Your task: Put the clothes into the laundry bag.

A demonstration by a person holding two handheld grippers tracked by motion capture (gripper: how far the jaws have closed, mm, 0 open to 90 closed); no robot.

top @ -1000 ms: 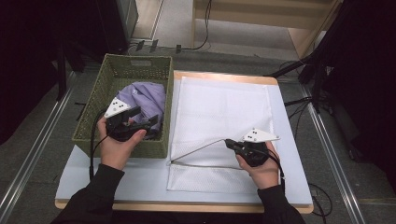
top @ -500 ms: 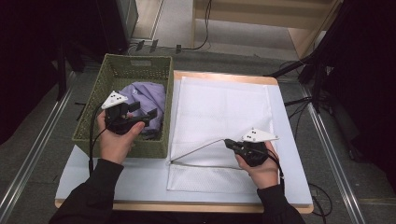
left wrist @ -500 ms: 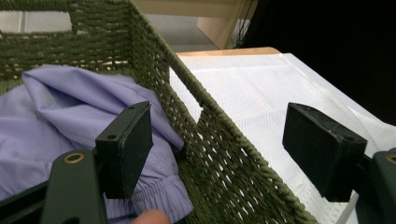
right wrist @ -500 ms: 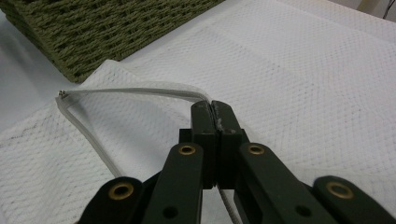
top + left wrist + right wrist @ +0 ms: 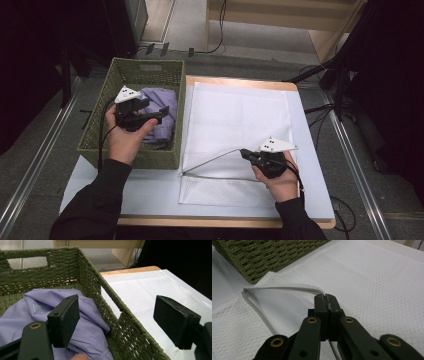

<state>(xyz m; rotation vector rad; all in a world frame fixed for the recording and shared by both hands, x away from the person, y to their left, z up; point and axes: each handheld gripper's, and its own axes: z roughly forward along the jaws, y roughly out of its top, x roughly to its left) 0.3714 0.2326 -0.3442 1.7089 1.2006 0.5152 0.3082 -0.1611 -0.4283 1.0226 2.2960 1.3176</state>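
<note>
We count one green basket [image 5: 131, 150], one purple shirt [image 5: 161, 107] lying inside it, and one white mesh bag [image 5: 235, 120] flat on the table. Our left gripper [image 5: 152, 114] hangs wide open over the shirt, empty; its jaws have just been opening. Our right gripper [image 5: 245, 153] is clamped on the bag's zipper edge [image 5: 287, 288].

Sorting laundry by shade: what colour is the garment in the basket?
Light purple garment, plain; the left gripper view shows it best.
</note>
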